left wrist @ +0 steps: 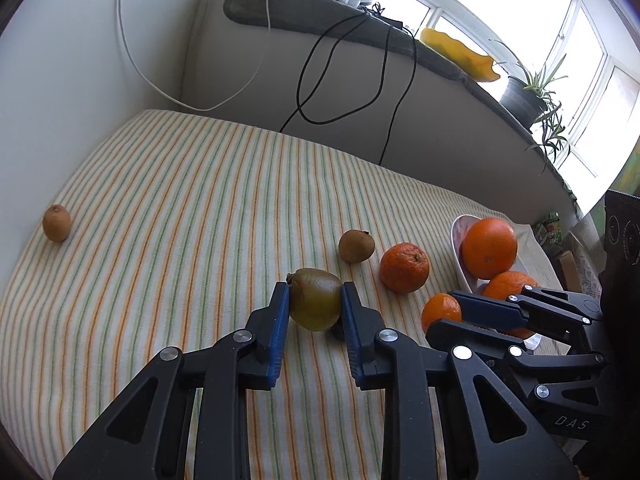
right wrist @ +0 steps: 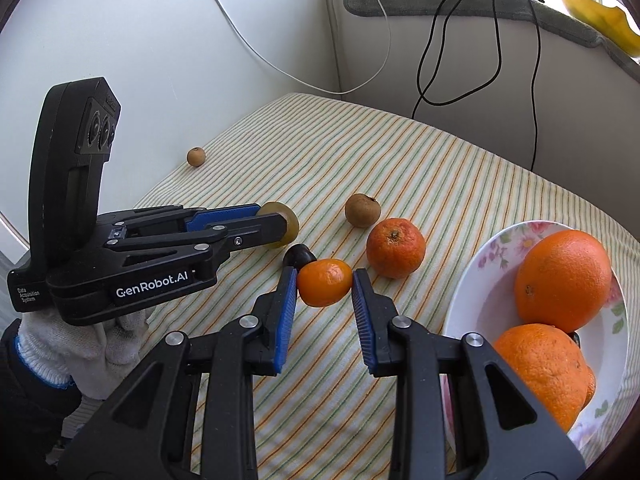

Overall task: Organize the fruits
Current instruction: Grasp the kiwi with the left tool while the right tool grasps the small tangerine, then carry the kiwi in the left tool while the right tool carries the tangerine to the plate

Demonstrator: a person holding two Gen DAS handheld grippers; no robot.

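The left gripper (left wrist: pixel 315 306) is clamping a kiwi (left wrist: pixel 316 298) between its blue pads (left wrist: pixel 280 320), which are pressing on the fruit's two sides. The right gripper (right wrist: pixel 325 285) is closing its pads (right wrist: pixel 286 312) on a small mandarin (right wrist: pixel 325 282), gripping it by its sides. A white-gloved hand (right wrist: pixel 80 344) is holding the left gripper from below in the right wrist view.

Taking the bowl (right wrist: pixel 492 280) as landmark: the held mandarin is hanging just left of the bowl's rim, above the striped cloth (left wrist: pixel 180 208). A dark plum (right wrist: pixel 299 257) is lying on the cloth just behind the mandarin, farther from the bowl. The held kiwi is sitting farther left again, well apart from the bowl. A larger tangerine (right wrist: pixel 395 247) is resting on the cloth near the bowl's left side, and a brown fruit (right wrist: pixel 362 210) is lying just beyond that tangerine, away from the bowl. Another brown fruit (right wrist: pixel 196 157) is sitting far from the bowl, at the cloth's far left edge by the wall. Inside the bowl, a big orange (right wrist: pixel 564 280) is resting against the far wall and a second orange (right wrist: pixel 544 372) is lying at the near side, touching it. Cables (right wrist: pixel 460 60) are hanging down the wall behind the bowl.
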